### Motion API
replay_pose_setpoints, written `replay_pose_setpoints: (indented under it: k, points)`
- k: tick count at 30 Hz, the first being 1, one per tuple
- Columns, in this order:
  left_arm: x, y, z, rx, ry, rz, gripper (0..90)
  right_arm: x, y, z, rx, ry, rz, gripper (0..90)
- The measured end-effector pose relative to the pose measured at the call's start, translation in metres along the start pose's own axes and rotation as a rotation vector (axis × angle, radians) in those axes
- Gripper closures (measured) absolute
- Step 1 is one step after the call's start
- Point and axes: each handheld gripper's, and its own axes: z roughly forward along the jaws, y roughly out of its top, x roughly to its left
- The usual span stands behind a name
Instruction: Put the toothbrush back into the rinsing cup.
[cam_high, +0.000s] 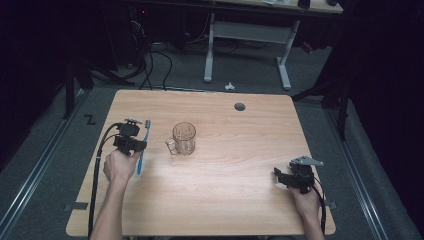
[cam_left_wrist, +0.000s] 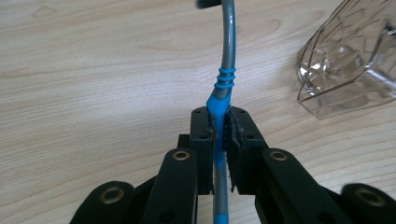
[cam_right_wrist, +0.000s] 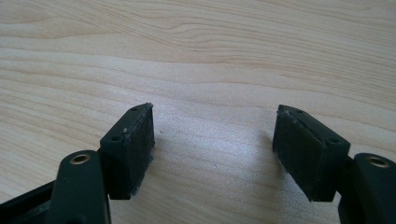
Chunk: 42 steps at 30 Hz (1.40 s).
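A blue and grey toothbrush (cam_high: 143, 145) lies along the table's left side, bristle end pointing away from the person. My left gripper (cam_high: 131, 142) is shut on its handle; in the left gripper view the jaws pinch the toothbrush (cam_left_wrist: 223, 88) at its blue grip, and the dark bristles reach the top edge. A clear glass mug (cam_high: 183, 138) stands upright just right of the toothbrush, and the mug (cam_left_wrist: 348, 65) shows at the upper right of the left gripper view. My right gripper (cam_high: 295, 176) rests near the table's right front, open (cam_right_wrist: 214, 144), with bare wood between its pads.
The wooden table (cam_high: 235, 165) has a round cable hole (cam_high: 239, 106) near its far edge. Beyond the table, on the floor, stand a white desk frame (cam_high: 247, 50) and dark cables (cam_high: 150, 65). A black cable (cam_high: 97, 170) trails from my left gripper.
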Motion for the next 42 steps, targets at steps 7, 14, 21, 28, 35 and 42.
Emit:
replay_pose_setpoints:
  k: [7, 14, 21, 28, 35, 42]
  points:
    - [-0.003, -0.001, -0.009, -0.057, -0.018, 0.004, 81.6, 0.0, 0.0, 0.0, 0.0, 0.0, 0.0, 29.9]
    - [-0.005, -0.002, -0.017, -0.114, -0.022, 0.008, 81.6, 0.0, 0.0, 0.0, 0.0, 0.0, 0.0, 29.9]
    - [-0.008, -0.003, -0.022, -0.159, -0.032, 0.012, 81.7, 0.0, 0.0, 0.0, 0.0, 0.001, -0.001, 29.9]
    - [-0.013, -0.002, -0.026, -0.212, -0.061, 0.014, 81.7, 0.001, 0.0, 0.0, 0.0, 0.001, 0.0, 29.9]
    - [-0.021, 0.001, -0.034, -0.266, -0.069, 0.037, 81.7, 0.001, 0.0, 0.0, 0.0, 0.001, 0.0, 29.9]
    - [-0.031, 0.006, -0.036, -0.314, -0.079, 0.055, 81.7, 0.001, 0.0, 0.0, 0.0, 0.001, 0.0, 29.9]
